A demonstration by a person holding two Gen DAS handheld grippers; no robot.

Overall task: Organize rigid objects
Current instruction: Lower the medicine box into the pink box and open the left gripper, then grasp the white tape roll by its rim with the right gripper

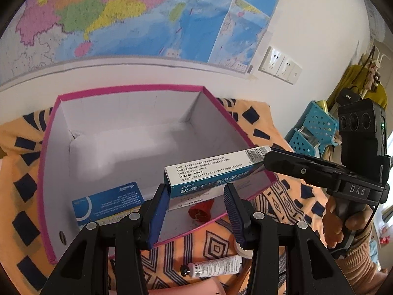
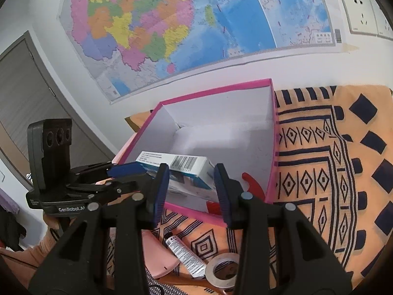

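carton long axis level, seemingly spanning both grippers.

A lived-in home room is being shown: a map is being displayed on the wall beside sockets, a patterned orange cloth is being used as a cover, and clothes are being hung nearby.

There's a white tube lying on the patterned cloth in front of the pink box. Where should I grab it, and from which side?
Grip the tube around the middle of its body, coming straight down from above and closing across its narrow width. It lies flat on the cloth, so only the top and long sides are free. Its flat end sits right by the tape roll, so stay clear of that end.
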